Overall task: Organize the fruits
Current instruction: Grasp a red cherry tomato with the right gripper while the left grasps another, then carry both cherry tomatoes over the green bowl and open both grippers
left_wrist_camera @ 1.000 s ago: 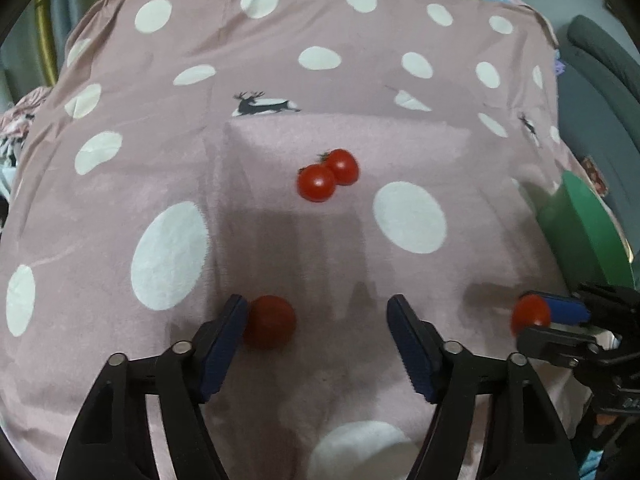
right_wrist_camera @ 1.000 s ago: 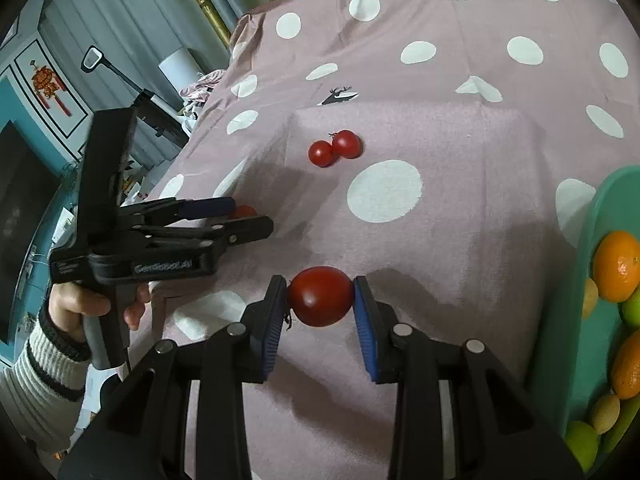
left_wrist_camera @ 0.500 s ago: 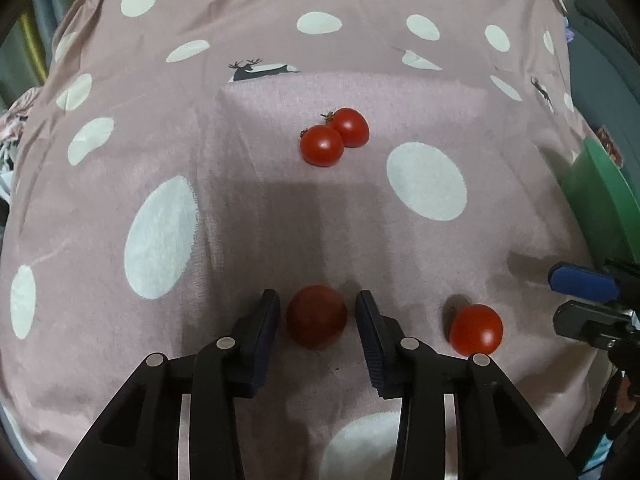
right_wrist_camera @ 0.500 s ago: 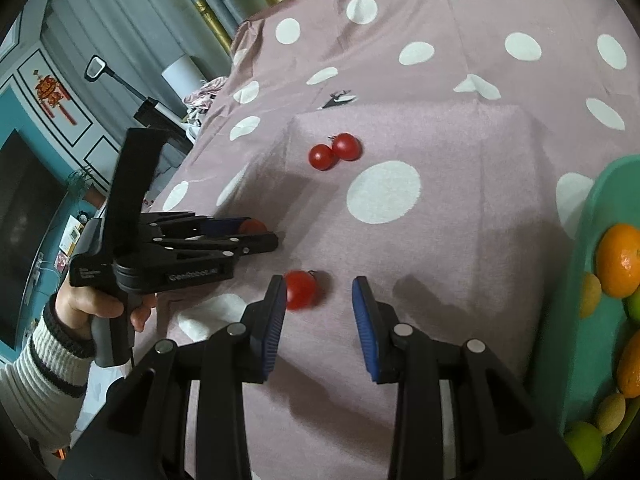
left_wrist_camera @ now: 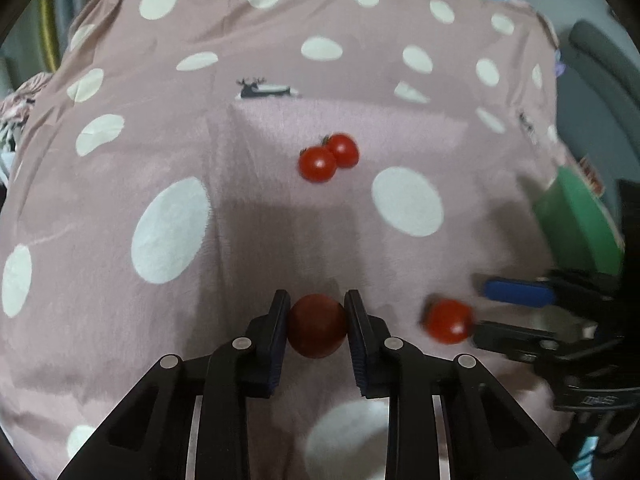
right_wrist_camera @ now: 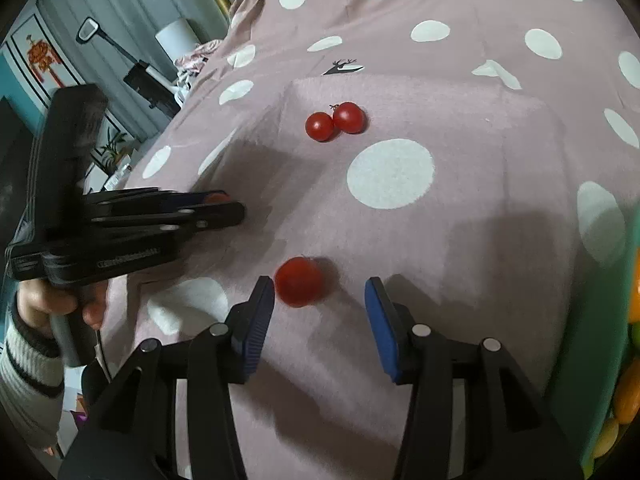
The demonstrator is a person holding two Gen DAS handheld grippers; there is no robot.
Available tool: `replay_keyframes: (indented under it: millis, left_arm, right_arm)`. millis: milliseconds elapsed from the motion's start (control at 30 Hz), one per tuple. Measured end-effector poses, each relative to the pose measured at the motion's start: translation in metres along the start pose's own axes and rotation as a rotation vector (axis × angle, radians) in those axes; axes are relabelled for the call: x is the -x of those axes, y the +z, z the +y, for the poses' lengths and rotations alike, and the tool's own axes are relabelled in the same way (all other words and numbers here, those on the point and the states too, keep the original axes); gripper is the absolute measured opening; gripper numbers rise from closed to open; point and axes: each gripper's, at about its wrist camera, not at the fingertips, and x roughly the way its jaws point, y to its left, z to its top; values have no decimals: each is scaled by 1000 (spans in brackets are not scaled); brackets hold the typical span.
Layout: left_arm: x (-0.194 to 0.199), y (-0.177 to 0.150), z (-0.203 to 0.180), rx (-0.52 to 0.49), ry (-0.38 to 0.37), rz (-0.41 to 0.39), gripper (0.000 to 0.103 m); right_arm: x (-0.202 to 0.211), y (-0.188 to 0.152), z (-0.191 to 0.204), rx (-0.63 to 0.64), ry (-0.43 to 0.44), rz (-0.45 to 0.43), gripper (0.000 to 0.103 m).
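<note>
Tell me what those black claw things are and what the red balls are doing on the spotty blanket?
Those claws are grabbing tools. A person holds one in each hand, and each carries a camera looking along its two fingers, so you get two pictures. In the left picture, the left gripper has just squeezed shut on a small tomato. In the right picture, the right gripper has just been opening, and its tomato lies loose on the pink spotted cloth. Two more tomatoes sit together farther away. A green tray holds other fruit.
</note>
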Motion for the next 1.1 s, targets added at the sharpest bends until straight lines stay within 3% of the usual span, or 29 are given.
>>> replay_keyframes:
  millis: [200, 300, 367, 633, 1100]
  left_arm:
    - [24, -5, 5, 39, -45, -58, 28]
    - [29, -7, 7, 45, -47, -65, 28]
    - [30, -9, 7, 45, -51, -67, 28]
    - [34, -17, 2, 44, -62, -64, 28]
    - [58, -21, -34, -18, -54, -78, 28]
  right_arm:
    - [-20, 5, 14, 64, -1, 50, 45]
    - [-26, 6, 19, 96, -45, 57, 33]
    - [-26, 7, 18, 95, -57, 53, 30]
    - [-17, 0, 13, 55, -32, 32, 30]
    - [67, -12, 20, 17, -20, -150, 30]
